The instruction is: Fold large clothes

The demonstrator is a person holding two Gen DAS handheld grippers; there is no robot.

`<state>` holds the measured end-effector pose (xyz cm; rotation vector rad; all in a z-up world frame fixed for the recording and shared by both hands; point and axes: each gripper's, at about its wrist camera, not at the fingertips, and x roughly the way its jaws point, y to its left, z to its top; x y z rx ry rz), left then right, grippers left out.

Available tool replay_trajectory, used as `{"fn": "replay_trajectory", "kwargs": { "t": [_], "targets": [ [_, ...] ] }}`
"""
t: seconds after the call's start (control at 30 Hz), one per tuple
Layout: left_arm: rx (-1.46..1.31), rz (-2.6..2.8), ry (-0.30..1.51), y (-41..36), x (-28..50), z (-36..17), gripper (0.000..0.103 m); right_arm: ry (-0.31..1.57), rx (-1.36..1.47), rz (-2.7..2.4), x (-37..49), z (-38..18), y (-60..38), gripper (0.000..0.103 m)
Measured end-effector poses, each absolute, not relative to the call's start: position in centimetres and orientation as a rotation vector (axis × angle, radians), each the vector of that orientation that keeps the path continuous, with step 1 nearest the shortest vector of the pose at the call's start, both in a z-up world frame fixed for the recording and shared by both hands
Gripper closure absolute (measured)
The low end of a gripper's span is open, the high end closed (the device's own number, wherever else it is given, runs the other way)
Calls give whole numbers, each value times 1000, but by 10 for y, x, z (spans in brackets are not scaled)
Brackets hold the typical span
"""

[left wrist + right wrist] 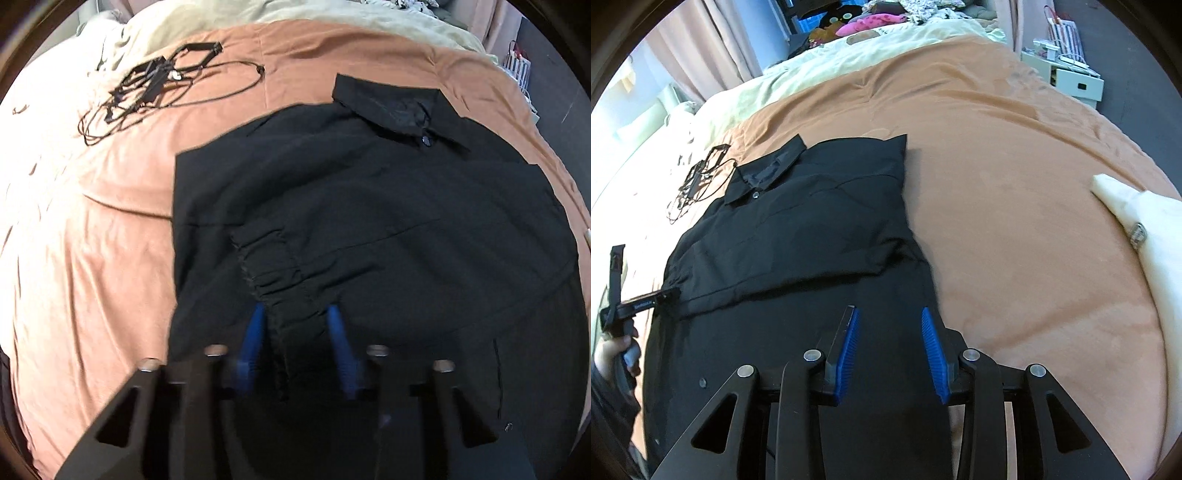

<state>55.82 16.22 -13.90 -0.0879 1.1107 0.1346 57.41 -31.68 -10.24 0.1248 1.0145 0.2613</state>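
A black collared shirt (369, 206) lies spread on an orange-brown bed cover (110, 236), collar at the far end, sleeves folded in. It also shows in the right wrist view (812, 221). My left gripper (295, 317) has its blue pads either side of a bunched piece of the shirt's fabric; the jaws stand wide apart. It appears at the shirt's left edge in the right wrist view (665, 295). My right gripper (888, 317) is open and empty just above the shirt's lower right part.
A tangle of black cables and straps (155, 85) lies on the cover at the far left, also in the right wrist view (698, 181). A white cloth (1145, 229) lies at the right. Pale bedding (849, 55) and soft toys are at the bed's far end.
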Motion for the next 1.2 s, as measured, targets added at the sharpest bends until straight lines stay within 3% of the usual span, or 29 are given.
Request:
{"fn": "replay_trajectory", "kwargs": {
  "t": [0.03, 0.4, 0.47, 0.53, 0.67, 0.7, 0.77, 0.83, 1.2],
  "targets": [
    [-78, 143, 1091, 164, 559, -135, 89, 1015, 130, 262, 572, -102, -319, 67],
    [-47, 191, 1048, 180, 582, -132, 90, 1033, 92, 230, 536, -96, -337, 67],
    [-112, 178, 1047, 186, 577, -130, 88, 1045, 68, 222, 530, -97, -341, 55],
    [-162, 153, 1048, 190, 569, -127, 87, 1040, 60, 212, 525, -98, -346, 30],
    [-200, 139, 1047, 197, 550, -118, 86, 1057, 88, 223, 516, -103, -354, 26],
    [-203, 143, 1041, 200, 543, -115, 83, 1062, 90, 222, 515, -104, -354, 26],
    [-221, 141, 1021, 205, 528, -107, 66, 1068, 92, 227, 509, -106, -355, 26],
    [-245, 144, 990, 212, 507, -98, 36, 1074, 95, 232, 503, -107, -356, 26],
    [-282, 157, 936, 221, 411, -85, 34, 1103, 103, 274, 461, -120, -367, 27]
  ]
}}
